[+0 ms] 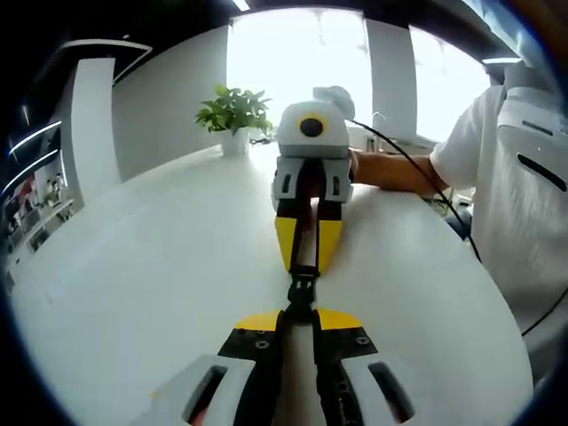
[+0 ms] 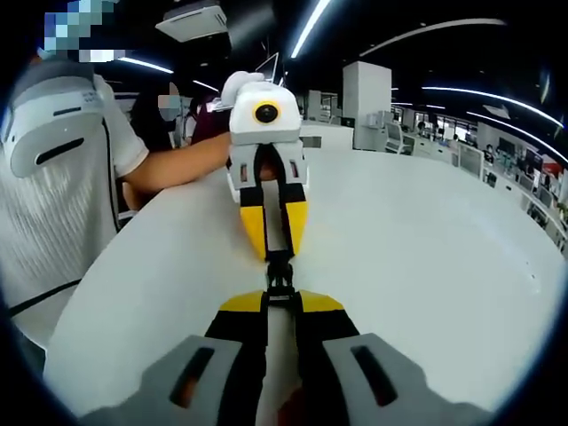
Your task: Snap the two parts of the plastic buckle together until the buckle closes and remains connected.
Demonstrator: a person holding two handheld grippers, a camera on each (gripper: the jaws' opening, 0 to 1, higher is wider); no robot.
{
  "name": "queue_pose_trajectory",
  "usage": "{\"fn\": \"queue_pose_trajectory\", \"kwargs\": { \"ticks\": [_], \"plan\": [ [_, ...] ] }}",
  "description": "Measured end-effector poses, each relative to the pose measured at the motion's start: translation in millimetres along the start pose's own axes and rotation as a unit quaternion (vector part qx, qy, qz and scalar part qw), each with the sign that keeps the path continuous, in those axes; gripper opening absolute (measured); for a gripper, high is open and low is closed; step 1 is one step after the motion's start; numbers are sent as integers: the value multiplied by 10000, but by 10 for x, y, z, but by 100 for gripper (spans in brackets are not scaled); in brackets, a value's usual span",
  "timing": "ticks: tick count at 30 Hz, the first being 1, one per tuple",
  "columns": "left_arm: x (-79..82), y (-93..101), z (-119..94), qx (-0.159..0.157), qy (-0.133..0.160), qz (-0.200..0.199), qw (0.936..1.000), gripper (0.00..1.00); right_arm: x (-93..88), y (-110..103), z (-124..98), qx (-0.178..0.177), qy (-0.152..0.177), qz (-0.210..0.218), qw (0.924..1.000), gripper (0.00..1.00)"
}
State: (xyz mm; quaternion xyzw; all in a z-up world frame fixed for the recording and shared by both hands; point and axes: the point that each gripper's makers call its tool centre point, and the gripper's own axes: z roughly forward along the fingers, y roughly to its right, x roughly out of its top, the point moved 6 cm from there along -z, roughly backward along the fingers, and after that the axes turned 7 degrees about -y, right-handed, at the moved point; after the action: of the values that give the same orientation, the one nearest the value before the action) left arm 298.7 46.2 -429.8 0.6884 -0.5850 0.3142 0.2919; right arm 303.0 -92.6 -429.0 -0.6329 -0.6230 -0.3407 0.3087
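White and round, the table [image 1: 133,293] is sitting in a bright open office, with a potted plant [image 1: 233,115] at its far edge toward 11 o'clock in the left gripper view and ceiling light strips running overhead in the right gripper view.

At 6 o'clock in the left gripper view the left tool [image 1: 302,312] is pinching one half of the black plastic buckle [image 1: 302,288], its yellow-tipped jaws pressed close on the strap end. Facing it at 12 o'clock, the right tool [image 1: 306,257] is coming in nose to nose, jaws likewise drawn in on the other half. In the right gripper view the arrangement mirrors: the right tool [image 2: 280,297] at 6 o'clock, the buckle [image 2: 280,277] just above it, the left tool [image 2: 275,253] opposite. The buckle is hanging between the two tips, above the table's middle.

To finish well, both tools probably need to be pushing straight along one line, without twist, until the prongs seat, then easing apart slightly to test the hold.

Whether the halves are already latched or merely touching is hard to tell; the buckle is small and dark, and the jaws are covering its sides. A person [image 1: 524,169] in white is standing at 3 o'clock, cut off by the edge.
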Motion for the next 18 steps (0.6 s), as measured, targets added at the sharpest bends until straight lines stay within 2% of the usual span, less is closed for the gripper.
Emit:
{"fn": "queue_pose_trajectory", "kwargs": {
  "ticks": [18],
  "plan": [
    [16, 28, 8, -124, 63, 37, 9999, 11, 17, -26, 20, 103, 24, -47, 9999, 11]
  ]
}}
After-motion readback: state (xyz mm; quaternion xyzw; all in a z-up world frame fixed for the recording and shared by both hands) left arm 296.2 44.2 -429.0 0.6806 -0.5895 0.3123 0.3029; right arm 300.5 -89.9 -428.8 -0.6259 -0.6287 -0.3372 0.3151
